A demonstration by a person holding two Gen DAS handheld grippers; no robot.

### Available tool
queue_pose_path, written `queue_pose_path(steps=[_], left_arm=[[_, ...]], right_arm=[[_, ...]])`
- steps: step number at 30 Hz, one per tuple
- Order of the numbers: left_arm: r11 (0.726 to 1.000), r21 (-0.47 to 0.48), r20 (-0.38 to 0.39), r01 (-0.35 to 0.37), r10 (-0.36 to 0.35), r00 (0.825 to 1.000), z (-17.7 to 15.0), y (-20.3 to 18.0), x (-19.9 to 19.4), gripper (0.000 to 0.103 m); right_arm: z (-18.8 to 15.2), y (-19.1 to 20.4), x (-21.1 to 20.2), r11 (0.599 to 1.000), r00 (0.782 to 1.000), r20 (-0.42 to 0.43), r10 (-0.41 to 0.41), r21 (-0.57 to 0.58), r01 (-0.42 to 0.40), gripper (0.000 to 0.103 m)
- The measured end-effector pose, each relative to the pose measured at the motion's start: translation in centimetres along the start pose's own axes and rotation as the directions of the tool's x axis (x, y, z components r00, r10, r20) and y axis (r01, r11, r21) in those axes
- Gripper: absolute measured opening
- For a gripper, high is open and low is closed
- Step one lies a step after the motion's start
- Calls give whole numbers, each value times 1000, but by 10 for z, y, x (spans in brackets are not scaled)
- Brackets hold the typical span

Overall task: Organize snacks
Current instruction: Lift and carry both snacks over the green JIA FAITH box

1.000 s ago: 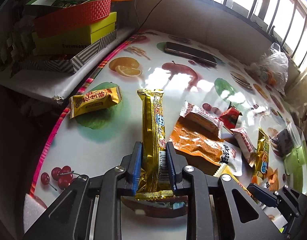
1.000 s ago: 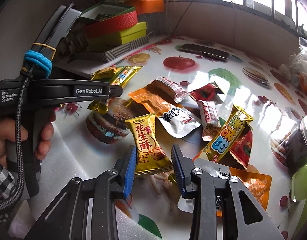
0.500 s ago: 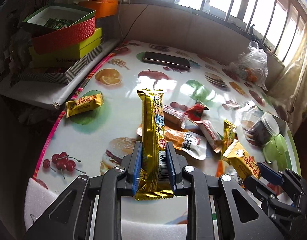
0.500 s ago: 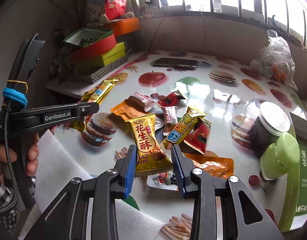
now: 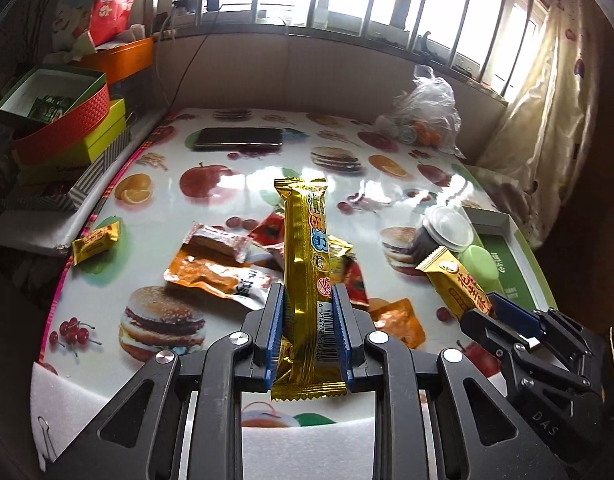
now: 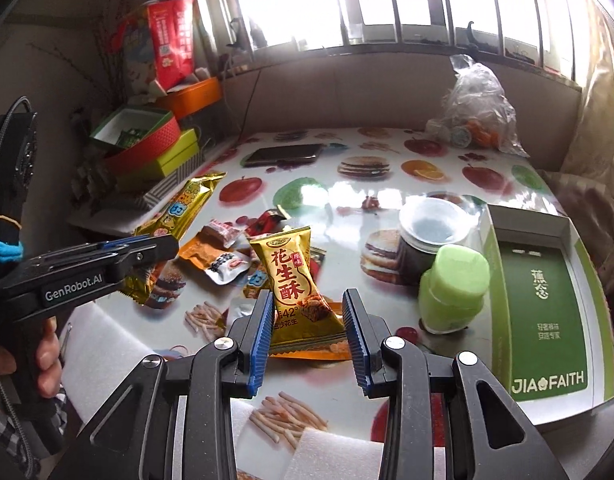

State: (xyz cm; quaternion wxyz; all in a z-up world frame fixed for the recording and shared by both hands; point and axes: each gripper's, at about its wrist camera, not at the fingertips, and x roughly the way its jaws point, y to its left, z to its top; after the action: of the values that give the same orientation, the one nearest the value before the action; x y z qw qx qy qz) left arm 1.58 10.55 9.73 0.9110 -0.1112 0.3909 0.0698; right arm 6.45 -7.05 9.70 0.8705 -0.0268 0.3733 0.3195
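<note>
The left gripper [image 5: 308, 334] pinches a long gold snack bar [image 5: 305, 276], and the right gripper [image 6: 307, 330] pinches a small gold peanut candy packet [image 6: 297, 292]; both are held clear above the table [image 5: 243, 184]. Sorting looks only begun: a loose pile of wrappers [image 5: 227, 268] and one stray yellow packet [image 5: 95, 242] lie on the table. The open green box [image 6: 543, 300] at the right appears empty, probably the place for them, though that is not certain. A dark jar [image 6: 429, 240] and a green bottle [image 6: 455, 288] stand just beside the box and crowd the way in. A phone [image 5: 239, 138] and a plastic bag [image 5: 425, 120] lie farther back.
</note>
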Motion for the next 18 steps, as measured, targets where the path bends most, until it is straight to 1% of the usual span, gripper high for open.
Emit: queue_pose_path(steps=[6, 11, 18], left_arm=[[996, 58, -3, 67, -67, 998, 5, -44, 2, 24], [988, 91, -15, 122, -122, 992, 8, -79, 9, 24], [967, 138, -46, 212, -207, 977, 12, -133, 20, 24]], right_arm=[[0, -34, -21, 995, 996, 34, -79, 68, 76, 34], [-3, -60, -38, 983, 985, 51, -163, 98, 157, 34], [-11, -104, -53, 958, 966, 54, -251, 159, 240, 34]])
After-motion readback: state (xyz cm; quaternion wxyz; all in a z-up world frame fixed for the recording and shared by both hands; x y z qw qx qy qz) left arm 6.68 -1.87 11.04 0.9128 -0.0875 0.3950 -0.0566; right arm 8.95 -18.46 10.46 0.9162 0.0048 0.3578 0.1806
